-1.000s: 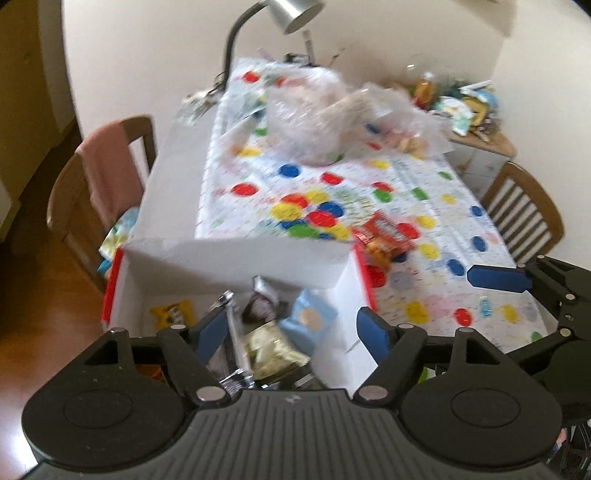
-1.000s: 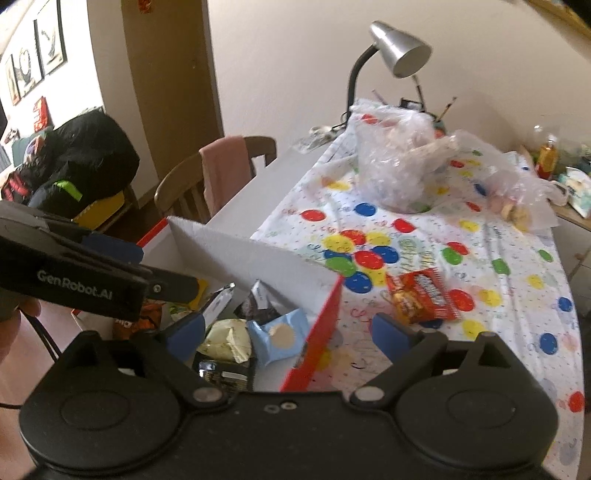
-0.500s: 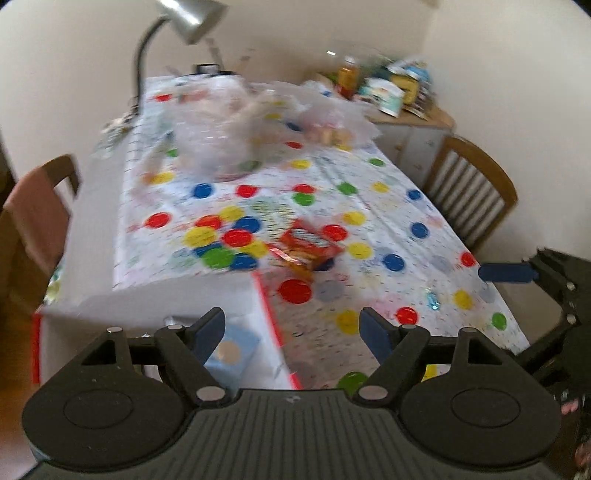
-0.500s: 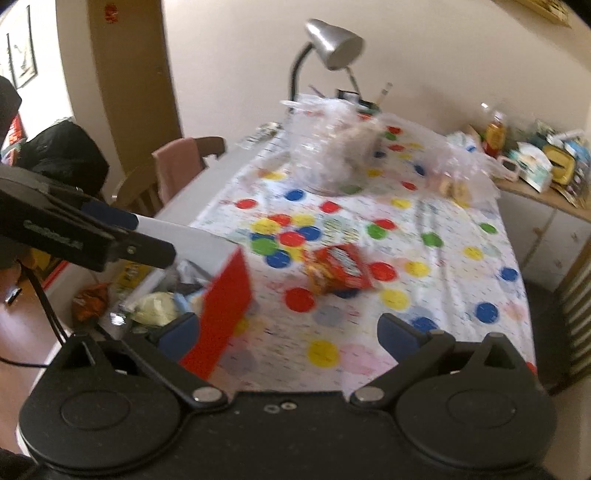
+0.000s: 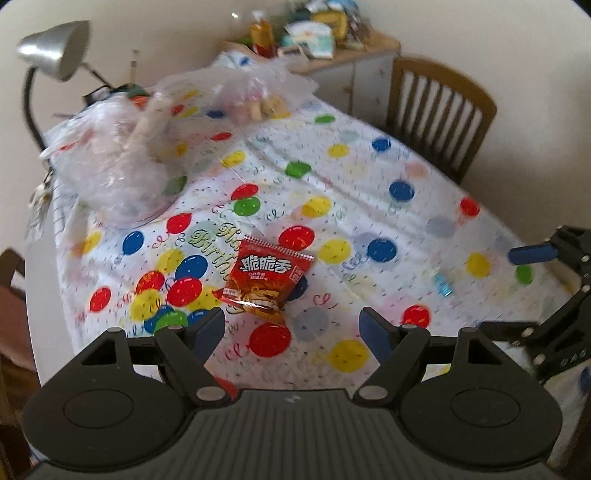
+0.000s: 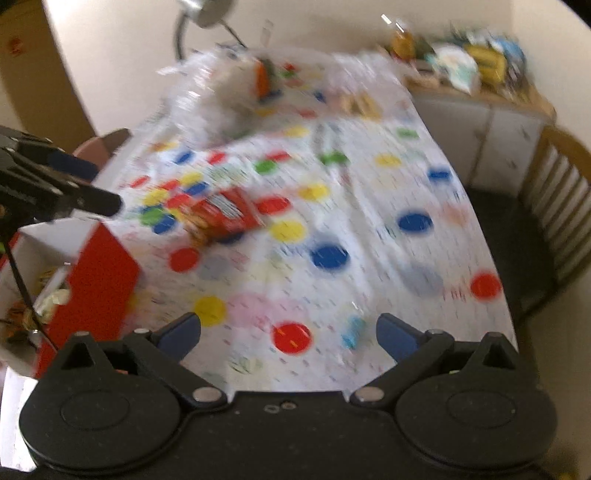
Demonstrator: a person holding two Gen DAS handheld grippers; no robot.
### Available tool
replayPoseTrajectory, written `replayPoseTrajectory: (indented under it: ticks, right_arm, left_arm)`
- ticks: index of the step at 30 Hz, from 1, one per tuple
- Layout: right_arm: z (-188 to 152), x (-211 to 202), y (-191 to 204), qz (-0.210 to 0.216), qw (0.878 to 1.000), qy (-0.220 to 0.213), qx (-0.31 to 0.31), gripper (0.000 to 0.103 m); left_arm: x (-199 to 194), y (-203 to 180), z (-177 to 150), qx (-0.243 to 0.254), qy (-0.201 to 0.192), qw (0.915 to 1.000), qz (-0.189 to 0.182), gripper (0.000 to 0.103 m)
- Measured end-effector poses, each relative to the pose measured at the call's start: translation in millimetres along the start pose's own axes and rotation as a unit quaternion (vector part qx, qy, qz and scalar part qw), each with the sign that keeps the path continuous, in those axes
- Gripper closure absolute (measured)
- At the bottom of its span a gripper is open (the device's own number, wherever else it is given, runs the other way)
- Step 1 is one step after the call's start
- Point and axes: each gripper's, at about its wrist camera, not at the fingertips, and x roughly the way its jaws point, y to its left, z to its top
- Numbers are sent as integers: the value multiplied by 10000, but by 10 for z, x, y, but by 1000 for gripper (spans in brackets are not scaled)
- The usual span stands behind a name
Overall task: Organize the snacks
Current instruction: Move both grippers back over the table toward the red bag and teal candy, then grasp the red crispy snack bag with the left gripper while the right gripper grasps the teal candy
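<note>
Red snack packet (image 5: 266, 281) lies flat on the balloon tablecloth (image 5: 369, 192), printed "脆脆香" in white (smaller print unreadable); "Birth…" lettering just left of it. Left gripper (image 5: 291, 328) spread wide, empty, just short of the packet. Right gripper (image 6: 289, 331) likewise agape, empty. Red-sided box (image 6: 96, 280) at table's left edge.

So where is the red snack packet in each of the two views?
Left wrist view: the red packet lies flat on the tablecloth, centre, just beyond the open left tool.
Right wrist view: the same packet, blurred, is left of centre, beyond the box.
Shared landmark: the silver lamp at the table's far end.
</note>
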Motion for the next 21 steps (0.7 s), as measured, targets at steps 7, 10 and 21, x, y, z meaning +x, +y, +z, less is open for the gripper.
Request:
replayPoseTrajectory:
  ticks: [7,10,21]
  right_arm:
    - [-121,432,-285,-333,9949,477,826,13]
    - [-114,579,-306,-459,9926,629,933,17]
    - [-51,859,-239,-621,9905,995,721,19]
  left_arm:
    - [575,123,245,259,469,9985,97,23]
    - [803,142,343,383,607,9974,100,23]
    - [1638,241,488,661,1270,9894,241,23]
